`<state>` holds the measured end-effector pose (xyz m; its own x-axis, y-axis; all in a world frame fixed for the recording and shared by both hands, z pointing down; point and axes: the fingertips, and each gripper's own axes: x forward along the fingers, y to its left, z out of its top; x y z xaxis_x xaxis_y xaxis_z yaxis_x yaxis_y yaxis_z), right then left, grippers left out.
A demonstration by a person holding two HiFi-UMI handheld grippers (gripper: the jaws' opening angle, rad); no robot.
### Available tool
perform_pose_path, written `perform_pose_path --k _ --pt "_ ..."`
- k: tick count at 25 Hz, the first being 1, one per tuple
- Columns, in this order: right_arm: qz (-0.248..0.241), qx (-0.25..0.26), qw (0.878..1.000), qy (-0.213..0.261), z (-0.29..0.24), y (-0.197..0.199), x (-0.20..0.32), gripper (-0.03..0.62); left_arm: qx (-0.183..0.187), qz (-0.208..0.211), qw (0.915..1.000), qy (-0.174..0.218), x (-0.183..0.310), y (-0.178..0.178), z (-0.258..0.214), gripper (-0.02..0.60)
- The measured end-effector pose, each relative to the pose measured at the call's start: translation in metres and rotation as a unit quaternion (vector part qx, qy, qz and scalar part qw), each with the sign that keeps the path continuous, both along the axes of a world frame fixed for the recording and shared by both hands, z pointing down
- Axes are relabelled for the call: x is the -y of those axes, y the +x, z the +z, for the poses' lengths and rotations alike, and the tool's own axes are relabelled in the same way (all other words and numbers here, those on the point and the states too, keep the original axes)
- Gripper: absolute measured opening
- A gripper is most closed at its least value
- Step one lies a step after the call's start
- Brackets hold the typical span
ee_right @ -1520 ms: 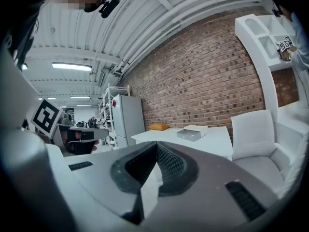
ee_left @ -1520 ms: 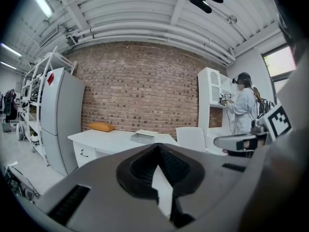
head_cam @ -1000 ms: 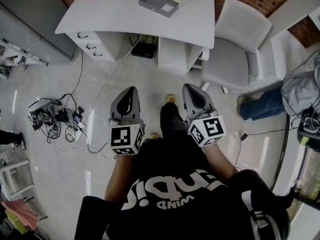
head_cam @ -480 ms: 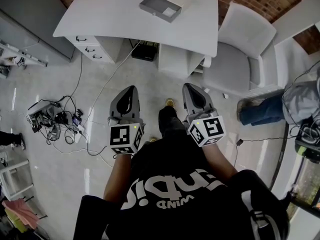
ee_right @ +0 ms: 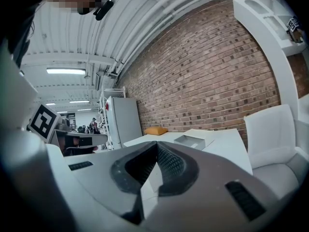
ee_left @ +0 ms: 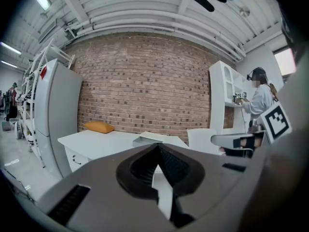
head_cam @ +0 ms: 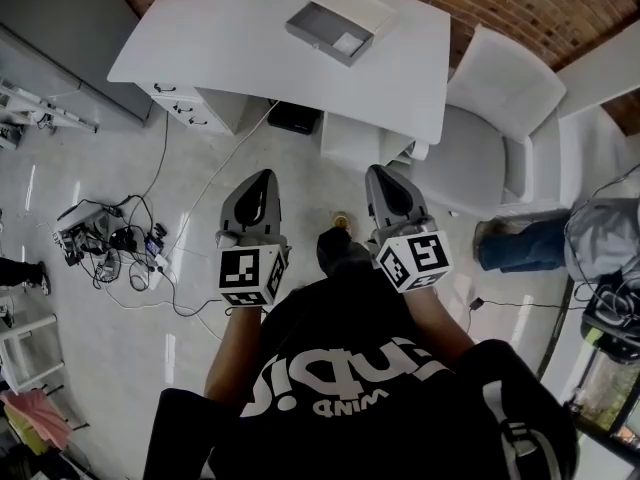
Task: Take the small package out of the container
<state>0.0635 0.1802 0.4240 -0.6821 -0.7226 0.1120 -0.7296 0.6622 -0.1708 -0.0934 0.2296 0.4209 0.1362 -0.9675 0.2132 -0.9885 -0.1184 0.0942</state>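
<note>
left gripper (head_cam: 262, 183) and right gripper (head_cam: 385, 180) jaws pressed together, empty; container (head_cam: 318, 26) interior hard to make out.

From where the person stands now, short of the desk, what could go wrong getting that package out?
1. Left gripper and right gripper are shut and empty; unless the jaws open first, they may just shove the package in the container.
2. The container sits toward the desk's far side, so the reach may be long.
3. Cables lie on the floor at left: a trip hazard.
</note>
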Motion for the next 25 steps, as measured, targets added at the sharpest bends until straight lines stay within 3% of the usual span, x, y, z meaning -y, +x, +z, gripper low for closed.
perform_pose_path --k 25 --pt "-0.061 0.007 0.998 0.004 -0.015 0.013 0.141 -0.002 0.006 -0.068 0.9975 0.016 0.124 0.016 -0.022 0.005"
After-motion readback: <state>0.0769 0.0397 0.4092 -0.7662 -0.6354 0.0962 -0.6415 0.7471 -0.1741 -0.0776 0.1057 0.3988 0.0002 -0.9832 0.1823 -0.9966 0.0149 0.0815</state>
